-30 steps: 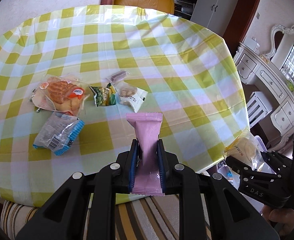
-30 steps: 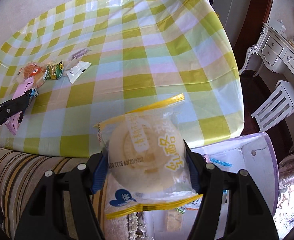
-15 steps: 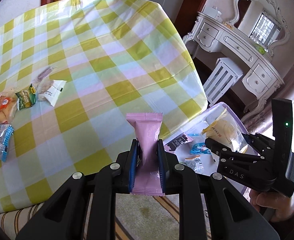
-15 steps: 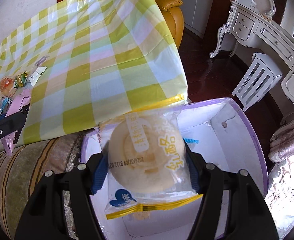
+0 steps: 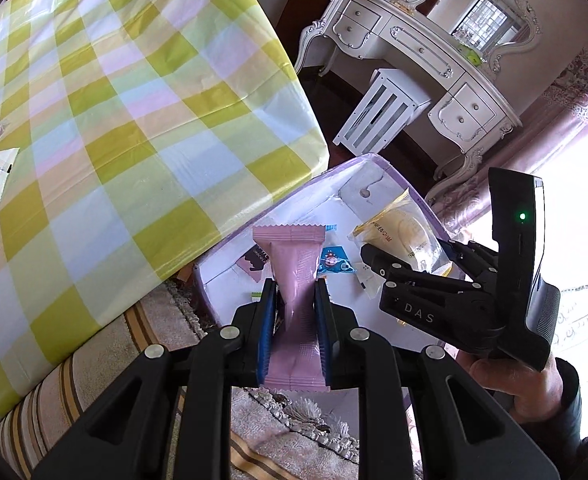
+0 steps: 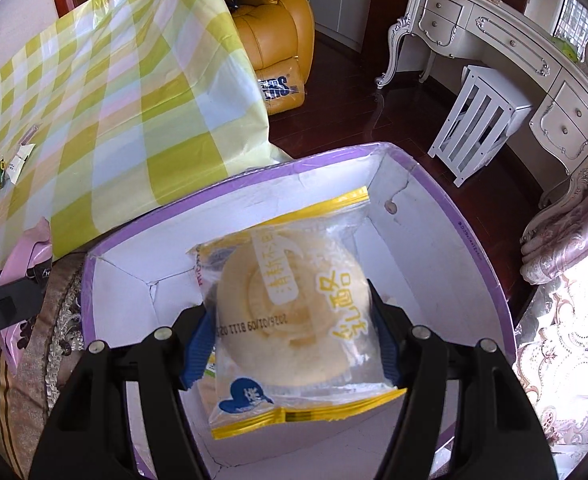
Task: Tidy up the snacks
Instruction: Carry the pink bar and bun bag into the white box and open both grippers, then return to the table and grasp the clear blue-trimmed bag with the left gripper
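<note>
My left gripper [image 5: 294, 288] is shut on a pink snack packet [image 5: 296, 280] and holds it above the near edge of a purple-rimmed white box [image 5: 374, 160] on the floor. My right gripper [image 6: 294, 312] is shut on a clear-wrapped round yellow bun [image 6: 294, 300] and holds it over the open box [image 6: 230, 178]. The bun [image 5: 398, 232] and the right gripper [image 5: 410, 252] also show in the left wrist view, above the box. Several small packets [image 5: 334, 260] lie on the box floor. The pink packet [image 6: 30, 252] shows at the left of the right wrist view.
A table with a yellow-green checked cloth [image 5: 134, 100] stands left of the box, with a few snacks [image 6: 10, 164] at its far side. A white dresser [image 5: 434, 60] and white stool [image 5: 382, 112] stand behind. A yellow armchair [image 6: 274, 32] stands past the table. A patterned rug [image 5: 294, 420] lies below.
Both grippers have swung right, away from the table, and now hang over the box. The right gripper has dropped lower toward the box. Each still holds its snack.
</note>
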A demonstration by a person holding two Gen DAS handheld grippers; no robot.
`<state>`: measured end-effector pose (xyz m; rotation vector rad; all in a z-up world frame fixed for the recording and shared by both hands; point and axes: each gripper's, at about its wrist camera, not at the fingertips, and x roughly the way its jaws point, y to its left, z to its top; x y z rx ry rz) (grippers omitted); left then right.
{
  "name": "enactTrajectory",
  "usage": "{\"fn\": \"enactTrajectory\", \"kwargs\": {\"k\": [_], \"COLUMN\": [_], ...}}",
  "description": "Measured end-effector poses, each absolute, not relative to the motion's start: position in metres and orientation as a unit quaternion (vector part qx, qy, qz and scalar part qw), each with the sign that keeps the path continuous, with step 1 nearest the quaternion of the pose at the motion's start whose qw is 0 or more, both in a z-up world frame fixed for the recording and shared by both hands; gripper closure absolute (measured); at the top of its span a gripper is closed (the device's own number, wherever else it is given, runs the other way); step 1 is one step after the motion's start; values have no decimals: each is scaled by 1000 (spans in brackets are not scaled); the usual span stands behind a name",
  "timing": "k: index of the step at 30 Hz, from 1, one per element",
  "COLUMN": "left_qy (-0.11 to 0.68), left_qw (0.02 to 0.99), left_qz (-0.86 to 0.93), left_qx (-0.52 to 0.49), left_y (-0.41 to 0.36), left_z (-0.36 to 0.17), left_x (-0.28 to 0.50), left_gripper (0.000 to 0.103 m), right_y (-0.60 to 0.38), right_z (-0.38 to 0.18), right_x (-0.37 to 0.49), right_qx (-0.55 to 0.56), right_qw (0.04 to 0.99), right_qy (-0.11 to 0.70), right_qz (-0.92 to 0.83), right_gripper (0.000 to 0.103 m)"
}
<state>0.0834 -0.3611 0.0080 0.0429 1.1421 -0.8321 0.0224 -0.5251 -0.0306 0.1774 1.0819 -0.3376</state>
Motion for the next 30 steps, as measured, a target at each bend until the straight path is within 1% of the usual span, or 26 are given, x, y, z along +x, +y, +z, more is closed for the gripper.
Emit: {"fn": "enactTrajectory", "kwargs": {"k": [4, 6, 7, 8, 9, 11, 12, 14, 21, 26, 30], "left_qy": [529, 532, 534, 536, 537, 534, 532, 531, 519, 509, 503], "left_qw": [751, 746, 743, 742, 740, 741, 741, 742, 755, 773, 787], "left_qz": [-395, -400, -401, -402, -404, -407, -408, -409, -400, -379, -356], "left_qx": [27, 32, 33, 33, 32, 29, 28, 25, 14, 0, -15], "left_y": [-369, -372, -373, -373, -373, -372, -371, -369, -354, -330, -306], "left_z": [6, 5, 4, 3, 3, 5, 6, 7, 15, 20, 22], "left_x": [81, 80, 80, 80, 80, 79, 79, 79, 79, 87, 97], "left_gripper": [83, 81, 78, 70, 61, 50, 46, 42, 38, 38, 37], "right_y": [-530, -533, -533, -533, -532, -532, -532, -531, -518, -501, -484], "right_z": [-34, -36, -36, -35, -34, -33, -33, -33, -22, -12, -2], "right_x": [21, 21, 21, 21, 21, 22, 22, 24, 31, 39, 46], "right_qx": [87, 91, 91, 89, 86, 84, 85, 85, 76, 73, 74], "right_qw": [836, 833, 832, 833, 834, 834, 834, 832, 836, 842, 850], "right_qy": [515, 518, 518, 517, 515, 514, 514, 518, 515, 508, 499], "right_qz": [-169, -174, -175, -176, -178, -180, -180, -181, -176, -166, -152], "right_gripper": [36, 35, 33, 28, 26, 26, 26, 26, 24, 24, 22]}}
